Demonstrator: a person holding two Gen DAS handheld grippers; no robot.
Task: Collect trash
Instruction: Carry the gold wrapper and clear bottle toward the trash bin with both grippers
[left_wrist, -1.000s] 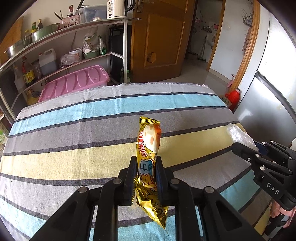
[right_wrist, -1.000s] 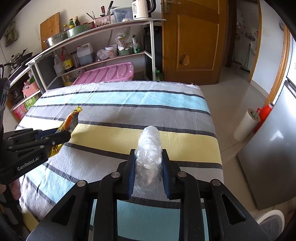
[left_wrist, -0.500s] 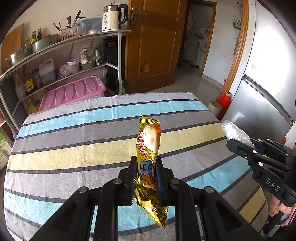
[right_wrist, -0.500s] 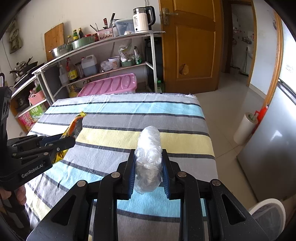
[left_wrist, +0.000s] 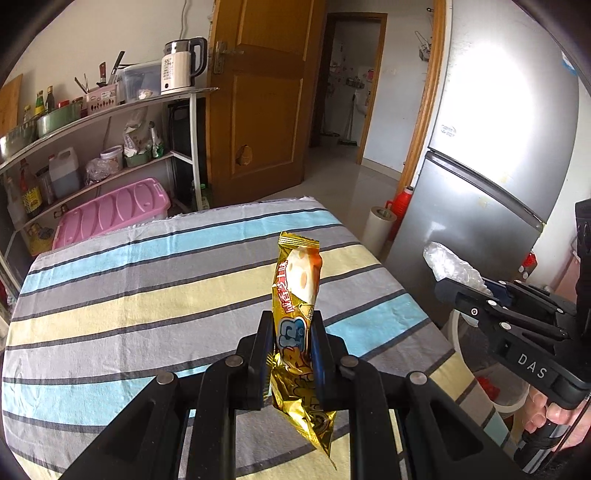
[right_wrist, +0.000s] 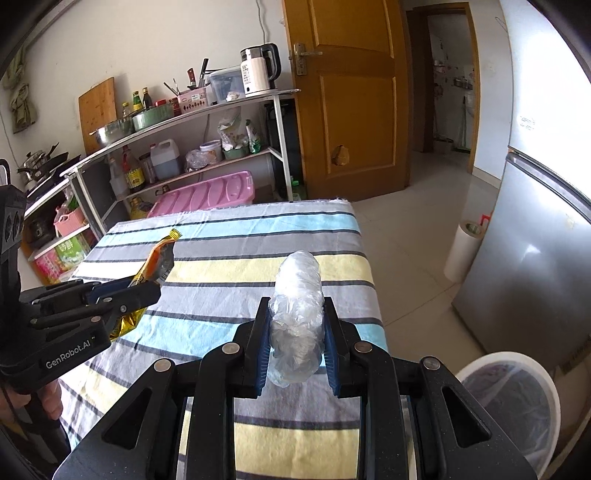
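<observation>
Left gripper (left_wrist: 291, 354) clamped on gold wrapper (left_wrist: 297, 295), above table's (left_wrist: 110, 295) right edge. Right gripper (right_wrist: 295, 343) clamped on plastic wad (right_wrist: 297, 314), beside bin (right_wrist: 517, 402).

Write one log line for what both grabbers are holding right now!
left gripper: shut on gold snack wrapper | right gripper: shut on clear plastic wad | both above striped tablecloth | white bin: right, on floor

A crumpled clear plastic wad (right_wrist: 297, 317) is clamped in the right gripper (right_wrist: 295, 332) above the striped bench (right_wrist: 258, 236). At left, a gold snack wrapper (right_wrist: 155, 273) is pinched by the left gripper (right_wrist: 144, 295). A lined white bin (right_wrist: 513, 398) is seen at near right.
</observation>
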